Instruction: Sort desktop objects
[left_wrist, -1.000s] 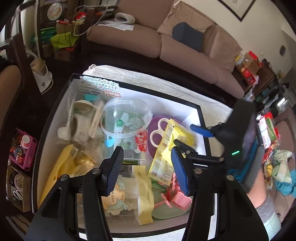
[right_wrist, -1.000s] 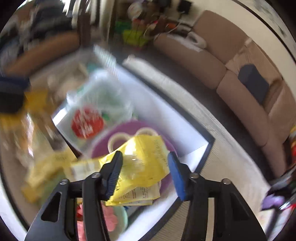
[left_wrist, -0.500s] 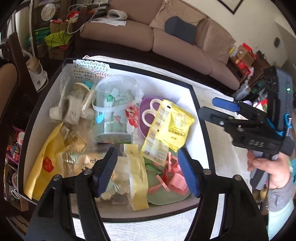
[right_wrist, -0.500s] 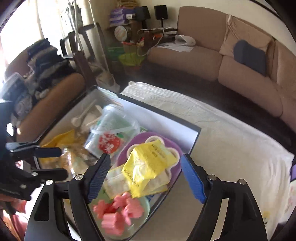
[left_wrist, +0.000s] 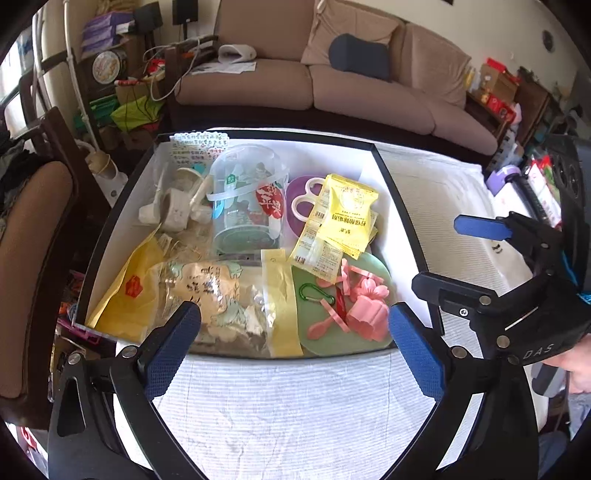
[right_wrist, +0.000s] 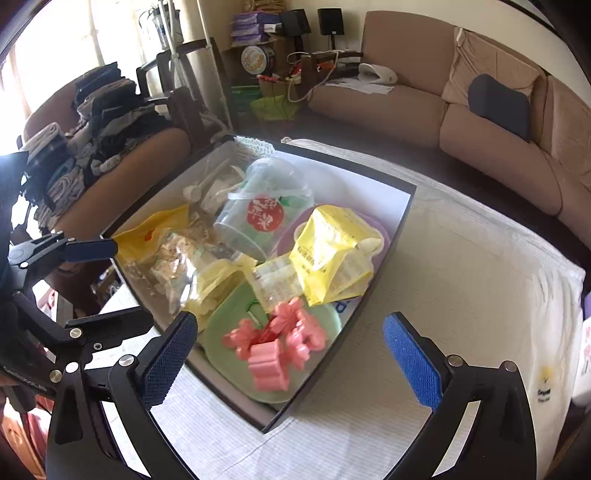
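Black tongs (left_wrist: 294, 345) with textured blue pads (left_wrist: 173, 345) and silver screws.

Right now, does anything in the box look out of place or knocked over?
Yes. The clear tub lies tipped on its side among the other things in the box, not upright. The yellow packets sprawl over the purple scissors and the green plate. Nothing looks spilled or broken.

A box (left_wrist: 400, 206) is set on a cloth-covered table (left_wrist: 288, 398), with a sofa (left_wrist: 332, 85) behind it. Inside are packed a tub (left_wrist: 245, 199) at the middle, sachets (left_wrist: 341, 218) to its right, a plate (left_wrist: 332, 332) of moulds (left_wrist: 365, 310) at the near right corner — and bagged snacks (left_wrist: 207, 295) at the near left.
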